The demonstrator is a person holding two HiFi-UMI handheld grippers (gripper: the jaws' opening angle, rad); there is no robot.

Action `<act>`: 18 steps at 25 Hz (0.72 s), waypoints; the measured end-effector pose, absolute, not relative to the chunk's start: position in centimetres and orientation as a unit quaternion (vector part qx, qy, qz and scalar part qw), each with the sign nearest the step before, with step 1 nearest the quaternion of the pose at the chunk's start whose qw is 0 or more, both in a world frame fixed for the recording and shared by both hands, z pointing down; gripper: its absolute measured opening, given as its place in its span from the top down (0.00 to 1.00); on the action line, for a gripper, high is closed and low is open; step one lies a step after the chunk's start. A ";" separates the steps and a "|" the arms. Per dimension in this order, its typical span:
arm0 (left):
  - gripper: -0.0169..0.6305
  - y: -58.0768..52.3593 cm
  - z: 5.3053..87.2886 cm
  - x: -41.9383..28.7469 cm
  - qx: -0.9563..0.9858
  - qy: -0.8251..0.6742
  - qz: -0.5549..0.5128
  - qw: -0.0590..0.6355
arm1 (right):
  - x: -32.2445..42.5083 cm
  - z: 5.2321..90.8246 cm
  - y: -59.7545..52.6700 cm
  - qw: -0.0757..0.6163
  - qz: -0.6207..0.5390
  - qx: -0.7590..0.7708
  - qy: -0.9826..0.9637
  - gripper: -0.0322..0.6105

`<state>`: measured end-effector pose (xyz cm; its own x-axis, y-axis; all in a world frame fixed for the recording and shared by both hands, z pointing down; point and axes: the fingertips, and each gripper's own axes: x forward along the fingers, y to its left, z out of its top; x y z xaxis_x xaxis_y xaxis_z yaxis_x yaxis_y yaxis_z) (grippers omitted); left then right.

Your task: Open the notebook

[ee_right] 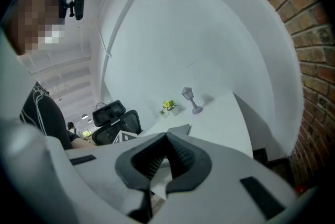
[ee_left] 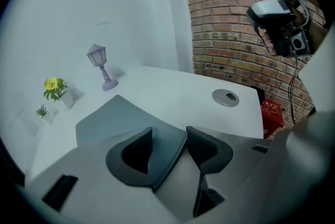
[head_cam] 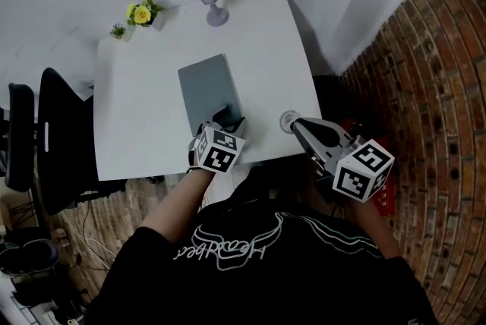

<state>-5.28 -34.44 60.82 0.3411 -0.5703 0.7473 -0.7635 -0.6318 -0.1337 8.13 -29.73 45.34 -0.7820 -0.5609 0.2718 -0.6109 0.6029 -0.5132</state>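
Note:
A closed grey notebook (head_cam: pixel 206 84) lies flat in the middle of the white table (head_cam: pixel 137 126). My left gripper (head_cam: pixel 225 121) is at the notebook's near right corner. In the left gripper view the stitched edge of the notebook (ee_left: pixel 112 115) runs down between the jaws of the left gripper (ee_left: pixel 168 136). The cover lies against the left pad, and a thin gap shows at the right pad. My right gripper (head_cam: pixel 298 124) hovers near the table's front right, its jaws closed tip to tip with nothing between them. The right gripper (ee_right: pixel 166 136) points level across the table, with the notebook (ee_right: pixel 180 129) just beyond it.
A round cable grommet (head_cam: pixel 288 121) sits in the tabletop just ahead of the right gripper. A small purple lamp (head_cam: pixel 211 1) and a yellow flower pot (head_cam: pixel 142 13) stand at the far edge. A black chair (head_cam: pixel 53 134) is to the left and a brick wall (head_cam: pixel 440 88) to the right.

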 end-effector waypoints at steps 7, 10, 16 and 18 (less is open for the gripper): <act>0.72 -34.2 59.8 -5.1 0.816 -0.413 0.384 0.128 | 7.3 45.4 -29.2 0.055 0.301 0.319 -0.897 0.95; 0.75 -34.1 59.3 -5.1 0.816 -0.418 0.378 0.131 | 7.1 45.0 -28.9 0.057 0.296 0.315 -0.900 0.95; 0.87 -33.6 57.7 -5.1 0.815 -0.429 0.375 0.111 | 7.0 44.8 -27.8 0.055 0.292 0.314 -0.901 0.95; 0.89 -33.4 56.9 -5.4 0.812 -0.437 0.373 0.102 | 7.1 45.0 -27.4 0.053 0.295 0.314 -0.901 0.95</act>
